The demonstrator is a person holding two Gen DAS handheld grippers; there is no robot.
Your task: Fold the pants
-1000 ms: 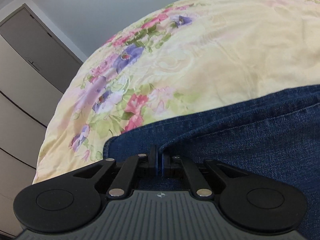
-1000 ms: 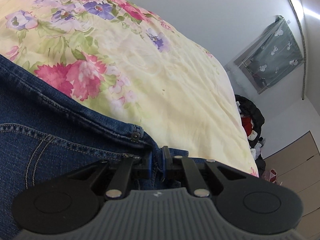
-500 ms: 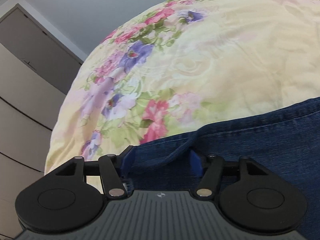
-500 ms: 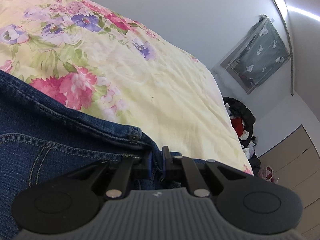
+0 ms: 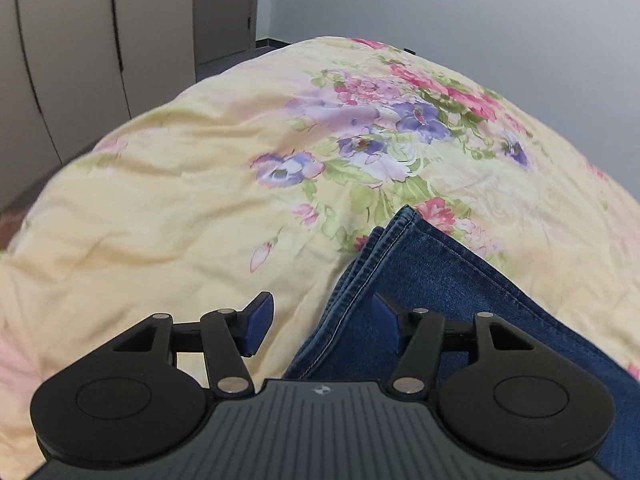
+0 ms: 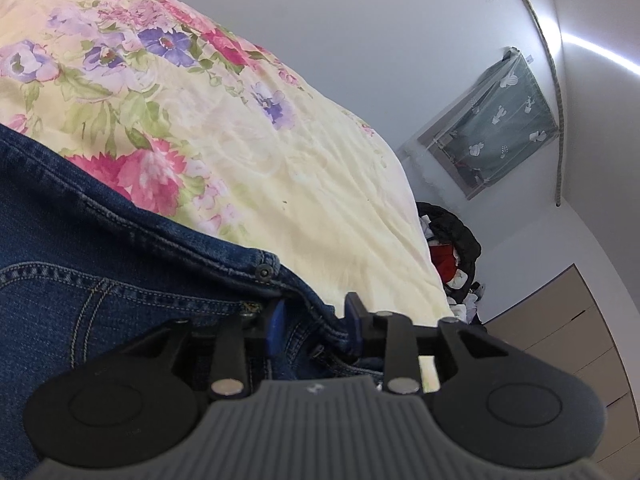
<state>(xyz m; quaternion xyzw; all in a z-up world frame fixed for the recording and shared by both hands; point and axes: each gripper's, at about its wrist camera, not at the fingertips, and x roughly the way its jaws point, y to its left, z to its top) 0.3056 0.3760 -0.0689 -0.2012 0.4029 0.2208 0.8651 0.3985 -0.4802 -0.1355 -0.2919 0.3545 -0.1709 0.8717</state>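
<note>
Dark blue jeans [image 5: 440, 280] lie folded on a yellow floral quilt [image 5: 180, 200]. In the left wrist view their stacked hem edges run up from the lower middle. My left gripper [image 5: 323, 316] hovers over that edge, jaws wide and closing; the pads touch no cloth. In the right wrist view the jeans [image 6: 100, 260] fill the lower left, with a rivet [image 6: 264, 271] at the waistband corner. My right gripper [image 6: 315, 318] is opening, and the waistband corner lies loose between its blue pads [image 6: 276, 320].
Grey wardrobe doors [image 5: 80, 60] stand beyond the bed's left side. Off the bed's right edge lie a dark pile of clothes [image 6: 452, 248], a curtained window [image 6: 500, 120] and wooden drawers [image 6: 580, 340]. The quilt [image 6: 300, 160] stretches far beyond the jeans.
Both grippers have let go of the jeans and opened. The left one rolled, rose and swung along the pants to the hem end. The right one barely moved.
</note>
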